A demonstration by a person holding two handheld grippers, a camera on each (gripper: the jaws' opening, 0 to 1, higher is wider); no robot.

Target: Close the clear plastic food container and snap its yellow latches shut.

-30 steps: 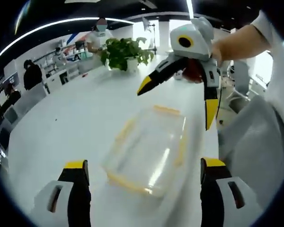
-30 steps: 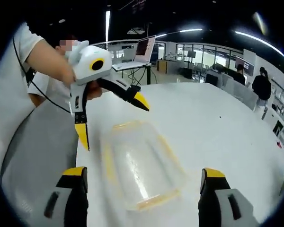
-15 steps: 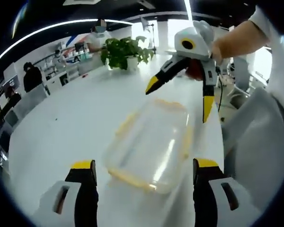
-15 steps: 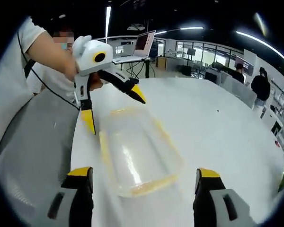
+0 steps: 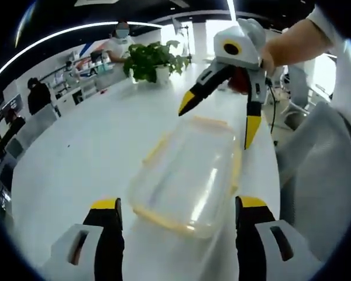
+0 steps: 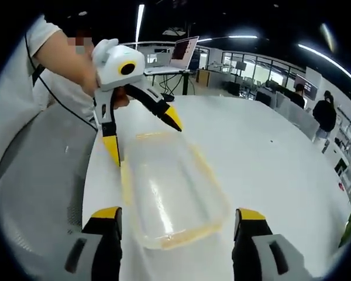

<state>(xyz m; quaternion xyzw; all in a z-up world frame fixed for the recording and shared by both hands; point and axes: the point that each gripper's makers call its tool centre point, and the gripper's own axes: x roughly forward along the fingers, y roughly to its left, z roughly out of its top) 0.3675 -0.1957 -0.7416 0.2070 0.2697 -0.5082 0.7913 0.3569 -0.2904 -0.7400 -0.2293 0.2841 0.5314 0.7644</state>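
The clear plastic container [image 5: 187, 172] with yellow latches along its edges lies on the white table [image 5: 76, 146], its lid resting on top. My left gripper [image 5: 178, 205] is open, its jaws either side of the container's near end. The right gripper [image 5: 219, 120] hovers open over the far end. From the other side, the container [image 6: 169, 193] lies between the open jaws of my right gripper [image 6: 178, 213], and the left gripper [image 6: 143, 139] is open above the far end. I cannot tell whether the latches are snapped.
A potted plant [image 5: 152, 61] stands at the far end of the table. A laptop [image 6: 184, 52] sits on a stand behind. The table edge [image 6: 90, 175] runs close beside the container, with the person's grey clothing [image 6: 41, 175] beyond it. People stand in the background.
Both grippers have moved in toward the container's ends, and each view's own jaws have narrowed slightly. The container itself has stayed in place.
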